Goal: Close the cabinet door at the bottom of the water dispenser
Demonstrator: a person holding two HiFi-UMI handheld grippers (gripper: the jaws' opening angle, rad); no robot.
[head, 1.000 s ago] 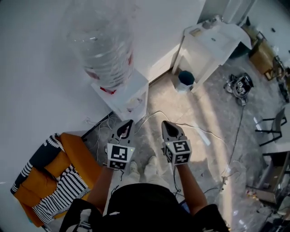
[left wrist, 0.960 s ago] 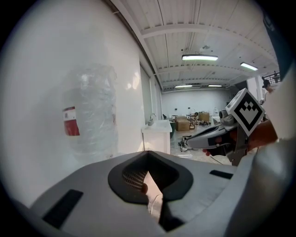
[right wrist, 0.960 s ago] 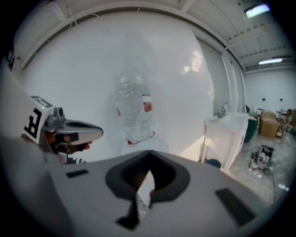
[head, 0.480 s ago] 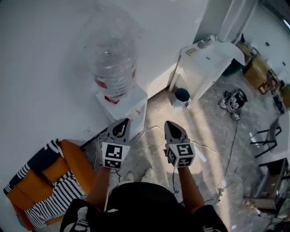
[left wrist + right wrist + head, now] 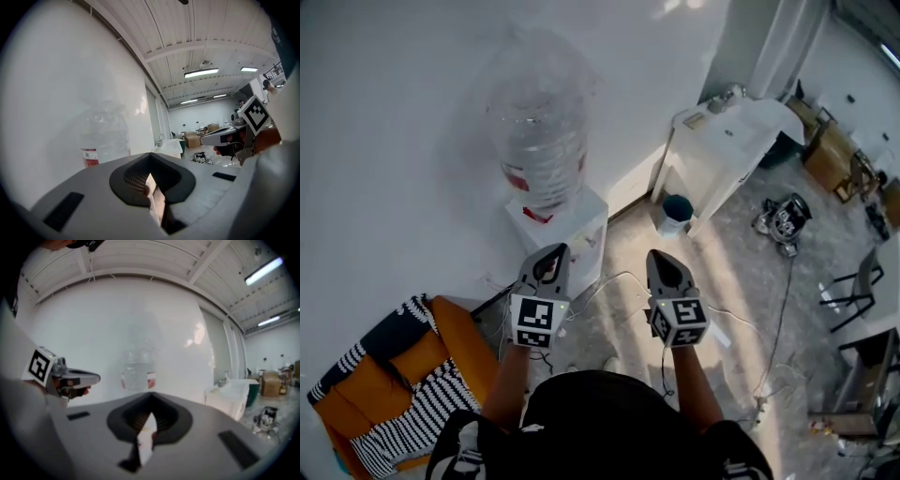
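Raised since a second ago, left tool [image 5: 549, 255] and right tool [image 5: 662, 259] are closed, empty. Water dispenser [image 5: 567, 230] stands just ahead against white wall [image 5: 394, 141] on mottled grey floor [image 5: 741, 272]. Its bottle [image 5: 539, 122] has a red-white label [image 5: 528, 178], unreadable. Cabinet door cannot be made out.

The bottle [image 5: 536, 141] looks clear glossy plastic, the water dispenser [image 5: 577, 234] smooth.

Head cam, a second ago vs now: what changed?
Both hands came up as the person straightened: the left gripper and right gripper sit higher over the floor, and the shoes are nearly hidden under the body. Nothing was taken or let go; both jaws stay shut and empty. The water dispenser and orange cushion have not moved.
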